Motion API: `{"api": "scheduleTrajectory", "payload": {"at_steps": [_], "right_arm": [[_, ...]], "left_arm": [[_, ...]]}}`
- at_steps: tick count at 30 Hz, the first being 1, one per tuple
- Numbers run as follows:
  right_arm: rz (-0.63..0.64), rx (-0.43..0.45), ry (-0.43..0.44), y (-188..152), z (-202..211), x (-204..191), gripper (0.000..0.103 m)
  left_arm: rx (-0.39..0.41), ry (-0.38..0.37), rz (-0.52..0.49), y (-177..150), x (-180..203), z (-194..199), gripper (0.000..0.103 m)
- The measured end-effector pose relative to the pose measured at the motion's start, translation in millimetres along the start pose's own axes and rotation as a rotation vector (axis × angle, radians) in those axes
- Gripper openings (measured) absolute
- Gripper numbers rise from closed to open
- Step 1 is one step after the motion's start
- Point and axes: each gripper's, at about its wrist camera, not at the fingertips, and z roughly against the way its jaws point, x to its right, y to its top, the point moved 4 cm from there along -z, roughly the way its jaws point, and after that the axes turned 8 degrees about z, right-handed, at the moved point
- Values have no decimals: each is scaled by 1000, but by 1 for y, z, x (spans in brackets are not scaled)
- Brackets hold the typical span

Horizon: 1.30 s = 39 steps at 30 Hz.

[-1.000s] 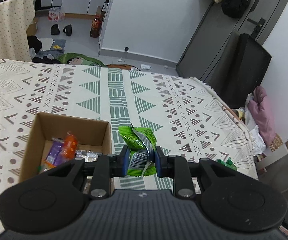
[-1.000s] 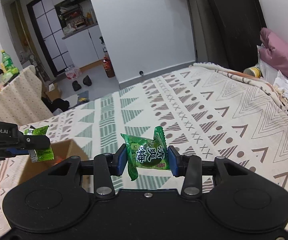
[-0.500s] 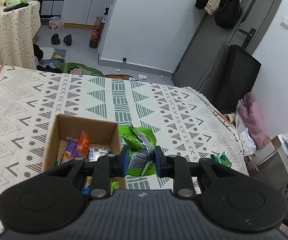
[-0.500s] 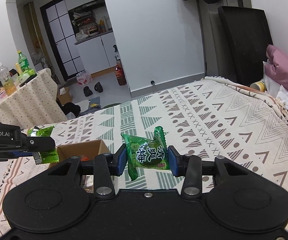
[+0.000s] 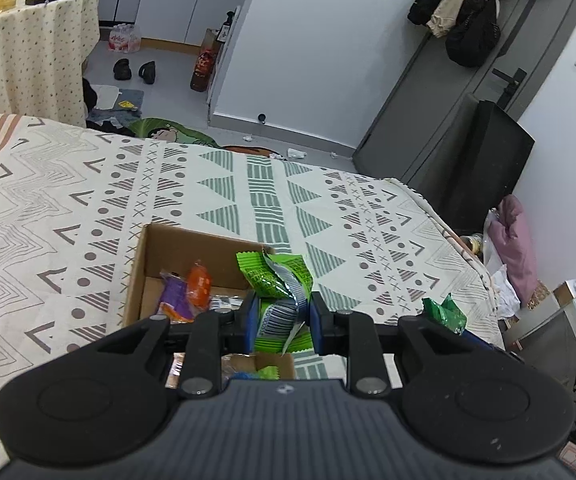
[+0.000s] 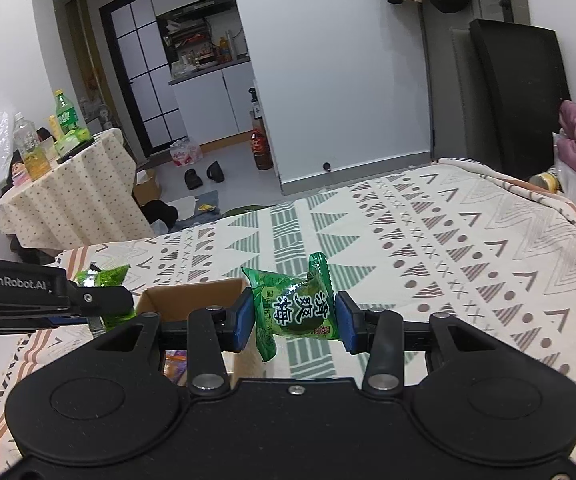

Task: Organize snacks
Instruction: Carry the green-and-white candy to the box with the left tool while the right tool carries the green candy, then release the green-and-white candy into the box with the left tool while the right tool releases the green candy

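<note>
A: What is sitting nearest in the left view?
B: The left gripper [image 5: 281,318] is clamping a light green snack packet [image 5: 278,300], its blue pads pressing both sides. The packet is standing upright, long axis vertical, barcode side facing the camera, hanging over the right wall of the cardboard box [image 5: 144,264].

A: And the right one?
B: The right gripper [image 6: 294,320] is pinching a dark green plum candy [image 6: 294,308] across its width, so the crimped ends are pointing up and down, printed face towards the camera. It is hovering just right of the box's corner.

A: Is there room around the box?
B: The patterned bedspread [image 5: 88,200] is lying bare beyond the box and to both sides, running out to the bed's far edge, with floor past that.

A: What is each view adding?
B: Only the left view is looking into the box, where an orange packet [image 5: 199,286] and a purple packet [image 5: 176,298] are lying. Only the right view is showing the left gripper from the side, over the box's left part
</note>
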Motion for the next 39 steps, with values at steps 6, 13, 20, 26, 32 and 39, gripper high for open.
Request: {"api": "scheduleTrajectory", "payload": {"at_steps": [6, 13, 20, 26, 32, 39], "right_arm": [[15, -12, 29, 1, -18, -18, 41], [26, -33, 60, 1, -42, -35, 41], [52, -71, 91, 2, -67, -52, 41], [65, -94, 113, 6, -88, -63, 42], [62, -102, 137, 8, -101, -70, 42], [47, -121, 151, 6, -111, -68, 42]], "left_arm": [[-35, 12, 24, 5, -23, -16, 25], [-53, 16, 40, 17, -43, -33, 25], [-72, 5, 47, 37, -58, -54, 25], [-88, 20, 17, 43, -63, -69, 25], [-124, 73, 51, 45, -81, -84, 29], [-125, 96, 117, 45, -93, -89, 48]]}}
